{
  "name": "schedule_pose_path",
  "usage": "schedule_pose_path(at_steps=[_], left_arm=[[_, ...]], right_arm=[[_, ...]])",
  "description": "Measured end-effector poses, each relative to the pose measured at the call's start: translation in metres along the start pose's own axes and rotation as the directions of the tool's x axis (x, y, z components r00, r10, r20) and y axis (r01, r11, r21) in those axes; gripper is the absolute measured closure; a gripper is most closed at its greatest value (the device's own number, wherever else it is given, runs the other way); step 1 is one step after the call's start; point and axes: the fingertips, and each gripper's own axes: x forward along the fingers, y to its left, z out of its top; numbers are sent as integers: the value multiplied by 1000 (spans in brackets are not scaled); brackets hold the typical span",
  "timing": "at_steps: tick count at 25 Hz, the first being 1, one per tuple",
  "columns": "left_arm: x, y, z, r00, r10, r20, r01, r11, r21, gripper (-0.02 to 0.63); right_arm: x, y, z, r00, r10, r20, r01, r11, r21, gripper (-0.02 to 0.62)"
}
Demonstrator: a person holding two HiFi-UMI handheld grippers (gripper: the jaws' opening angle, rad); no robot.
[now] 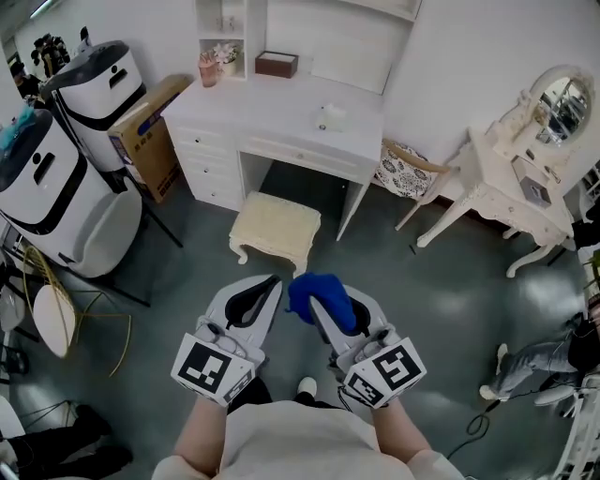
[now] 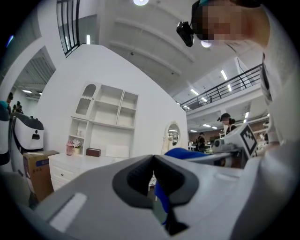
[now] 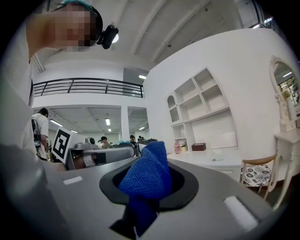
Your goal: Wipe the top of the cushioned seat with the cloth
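The right gripper (image 1: 319, 309) is pinching a bunched, nubby blue cloth (image 1: 322, 292) that is bulging over its tips, while the left gripper (image 1: 273, 282) is hanging closed, empty.

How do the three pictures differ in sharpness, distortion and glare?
Head view: evenly lit and sharp, mild bending at the edges, soft sheen on the floor. Left gripper view: strong fisheye, dark corners, the left gripper soft up close, ceiling lamp blown out. Right gripper view: same fisheye, yet the cloth shows its weave crisply.
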Motion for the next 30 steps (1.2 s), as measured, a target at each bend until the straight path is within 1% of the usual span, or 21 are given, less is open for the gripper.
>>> schedule_pose_path(at_steps=[8, 14, 18, 22, 26, 30], left_arm=[[-5, 92, 6, 999, -50, -8, 50, 999, 8, 607], [-7, 147, 3, 993, -114, -24, 114, 993, 3, 607], [-5, 165, -3, 985, -166, -42, 167, 986, 4, 607], [5, 175, -15, 980, -192, -59, 191, 981, -22, 607], [26, 179, -24, 977, -203, -69, 201, 979, -38, 607], [55, 190, -32, 981, -180, -76, 178, 983, -36, 607]], right_arm=[[88, 14, 5, 998, -62, 16, 62, 998, 17, 497], [140, 24, 3, 991, -129, 21, 128, 991, 29, 497], [157, 26, 0, 984, -177, 21, 177, 983, 42, 497], [166, 20, -9, 979, -206, 3, 205, 977, 57, 497], [172, -2, -14, 976, -219, -13, 220, 973, 68, 497], [187, -33, -18, 980, -199, -19, 200, 977, 73, 497]])
